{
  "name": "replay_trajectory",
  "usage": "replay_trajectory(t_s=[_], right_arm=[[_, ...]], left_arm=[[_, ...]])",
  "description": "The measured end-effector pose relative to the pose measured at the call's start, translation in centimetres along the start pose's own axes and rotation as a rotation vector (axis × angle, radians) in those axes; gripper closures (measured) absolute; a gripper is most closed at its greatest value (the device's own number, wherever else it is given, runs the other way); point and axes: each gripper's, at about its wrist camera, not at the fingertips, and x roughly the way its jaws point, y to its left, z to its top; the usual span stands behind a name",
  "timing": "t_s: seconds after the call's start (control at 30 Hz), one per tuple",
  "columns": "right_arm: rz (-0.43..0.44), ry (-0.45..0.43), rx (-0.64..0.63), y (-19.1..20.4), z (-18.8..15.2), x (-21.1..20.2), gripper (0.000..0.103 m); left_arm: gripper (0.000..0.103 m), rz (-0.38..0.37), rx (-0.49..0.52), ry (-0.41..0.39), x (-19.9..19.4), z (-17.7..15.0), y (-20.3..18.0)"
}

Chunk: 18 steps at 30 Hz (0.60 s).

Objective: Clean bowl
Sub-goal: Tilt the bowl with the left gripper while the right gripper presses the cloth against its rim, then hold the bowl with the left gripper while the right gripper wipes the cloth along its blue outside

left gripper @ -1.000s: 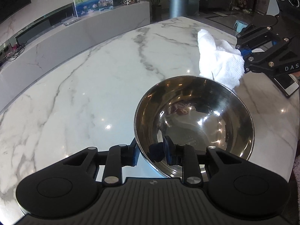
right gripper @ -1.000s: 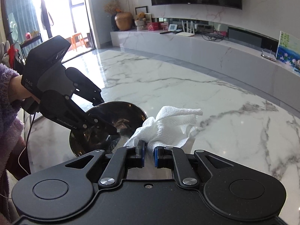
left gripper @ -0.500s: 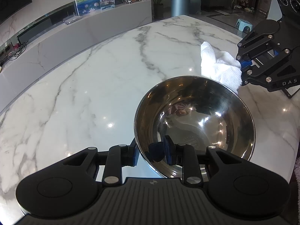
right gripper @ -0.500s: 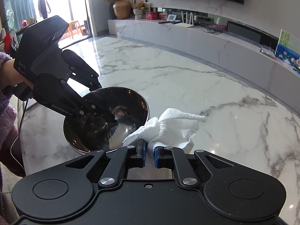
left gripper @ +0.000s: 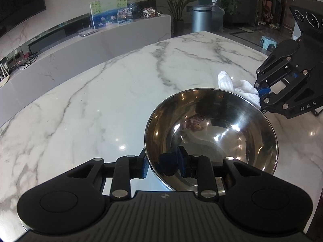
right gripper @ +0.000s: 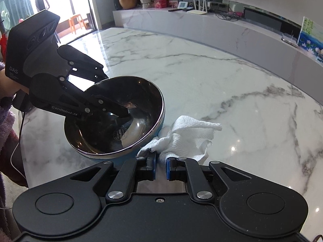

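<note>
The steel bowl is tilted above the marble table, holding nothing but a sticker on its bottom. The left claw pinches its rim. The right claw grips a white cloth touching the bowl's outside.

Bowl: mirror-bright silver steel inside, blue on its outside. Cloth: white, waffle-textured. Worktop: glossy white marble with grey veins. Left tongs and right tongs: matte black with blue pads
</note>
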Motion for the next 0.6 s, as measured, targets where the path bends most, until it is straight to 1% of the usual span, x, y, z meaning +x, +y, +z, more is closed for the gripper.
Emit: replay_trajectory(t_s=[0.17, 0.3, 0.37, 0.5, 0.6], right_arm=[[-0.005, 0.002, 0.017, -0.2, -0.1, 0.1, 0.094], [-0.014, 0.004, 0.015, 0.0, -0.1, 0.2, 0.094], [-0.018, 0.004, 0.012, 0.0, -0.1, 0.2, 0.094], [-0.022, 0.006, 0.010, 0.1, -0.1, 0.2, 0.094], [-0.028, 0.010, 0.004, 0.3, 0.0, 0.2, 0.094]], left_arm=[[0.075, -0.055, -0.208, 0.004, -0.5, -0.8, 1.3], [0.072, -0.030, -0.325, 0.009, -1.3, -1.3, 2.1], [0.071, -0.042, -0.385, 0.023, -1.6, -1.7, 2.4], [0.070, -0.073, -0.425, 0.048, -1.3, -1.9, 2.5], [0.073, -0.069, -0.428, 0.065, -0.9, -1.6, 2.4]])
